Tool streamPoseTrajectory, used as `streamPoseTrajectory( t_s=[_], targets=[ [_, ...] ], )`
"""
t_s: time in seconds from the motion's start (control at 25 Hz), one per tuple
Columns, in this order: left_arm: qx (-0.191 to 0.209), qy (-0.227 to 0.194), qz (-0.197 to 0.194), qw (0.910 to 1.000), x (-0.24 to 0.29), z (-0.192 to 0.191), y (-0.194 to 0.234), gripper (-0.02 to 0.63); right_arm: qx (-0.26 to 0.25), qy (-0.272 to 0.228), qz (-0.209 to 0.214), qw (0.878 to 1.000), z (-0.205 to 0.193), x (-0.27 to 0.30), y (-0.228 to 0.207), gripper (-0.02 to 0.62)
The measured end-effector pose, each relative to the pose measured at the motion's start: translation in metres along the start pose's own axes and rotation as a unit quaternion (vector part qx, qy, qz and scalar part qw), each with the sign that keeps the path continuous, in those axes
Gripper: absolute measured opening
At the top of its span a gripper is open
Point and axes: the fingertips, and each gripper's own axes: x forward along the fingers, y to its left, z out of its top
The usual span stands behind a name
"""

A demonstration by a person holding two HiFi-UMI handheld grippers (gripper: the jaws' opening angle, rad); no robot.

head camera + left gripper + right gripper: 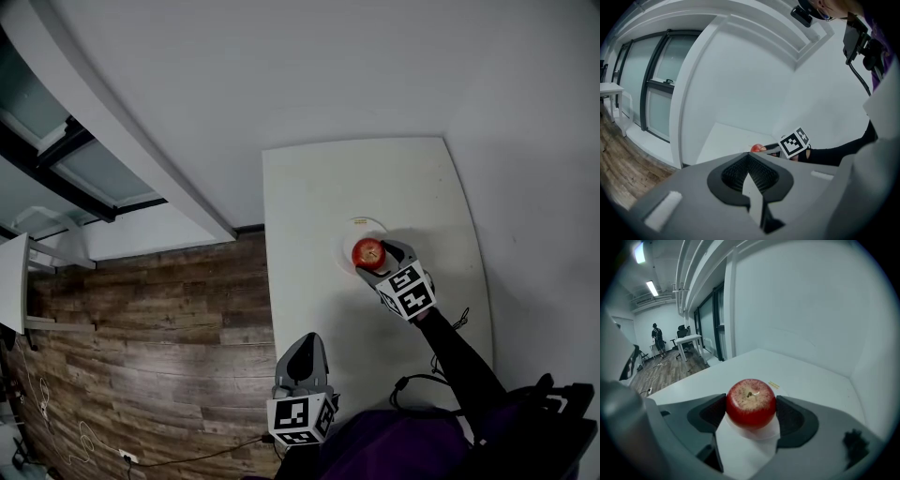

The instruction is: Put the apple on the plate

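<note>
White rectangular table in a white-walled corner, brown wood-plank floor alongside. Right gripper clamps the round red apple over a small white plate. Left gripper is pinched closed, empty.

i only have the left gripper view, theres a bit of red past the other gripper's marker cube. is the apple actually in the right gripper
observer: yes. in the right gripper view the apple sits stem up between the jaws of the right gripper, which press on both its sides.
operator: is it over the plate
observer: head view shows it above the small white plate. i can't tell whether it rests on it.
operator: where's my left gripper relative to that
observer: the left gripper is by the near left corner of the table, well apart from the plate.
</note>
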Motion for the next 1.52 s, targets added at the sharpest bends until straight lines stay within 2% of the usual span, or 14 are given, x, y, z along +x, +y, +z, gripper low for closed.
streamPoseTrajectory(
  t_s=[0.4,0.88,1.2,1.52],
  targets=[
    [0.000,0.001,-0.009,1.0000,0.005,0.000,-0.004,0.005,-0.023,-0.003,0.001,1.000,0.000,0.002,0.001,0.331],
    [0.004,0.001,-0.010,0.9999,0.005,0.000,-0.006,0.005,-0.024,-0.027,0.014,0.999,0.016,-0.007,0.004,0.333],
    [0.013,-0.007,-0.024,0.9996,0.006,0.005,-0.016,0.005,-0.010,-0.059,-0.001,0.998,0.034,-0.038,0.002,0.331],
    [0.014,-0.025,-0.029,0.9992,0.004,0.012,-0.026,0.005,0.028,-0.105,-0.027,0.994,0.037,-0.089,0.014,0.330]
  ],
)
